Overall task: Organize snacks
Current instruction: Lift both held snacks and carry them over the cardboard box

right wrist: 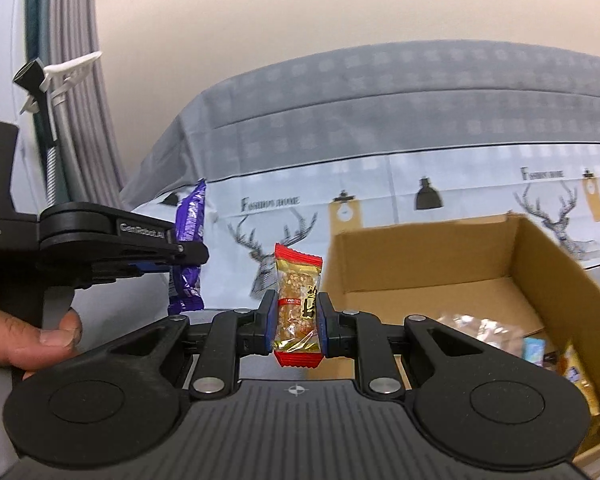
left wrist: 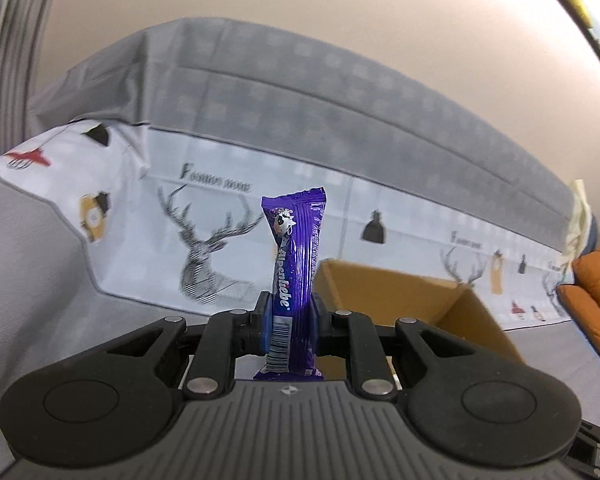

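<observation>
Left wrist view: the left claw (left wrist: 289, 320) pinches a purple Alpenliebe candy stick (left wrist: 294, 276) near its lower end, so the pack stands upright between the blue pads. Behind and right of it sits an open cardboard box (left wrist: 400, 292) on the table (left wrist: 40, 260), which is covered by a deer-print cloth (left wrist: 204, 240). The box interior is hidden from here.

Right wrist view: the right claw (right wrist: 297, 318) is pressed onto a small red-ended peanut bar (right wrist: 298, 304), held upright at its middle. The box (right wrist: 556, 280) lies to the right, toward the table's near edge, with a few wrapped snacks (right wrist: 484, 330) already on its floor. The left claw appears at the left edge, carrying the purple stick (right wrist: 190, 248).

Judging by this, sorting is partly done: some snacks are boxed, and both held items have yet to go in.
</observation>
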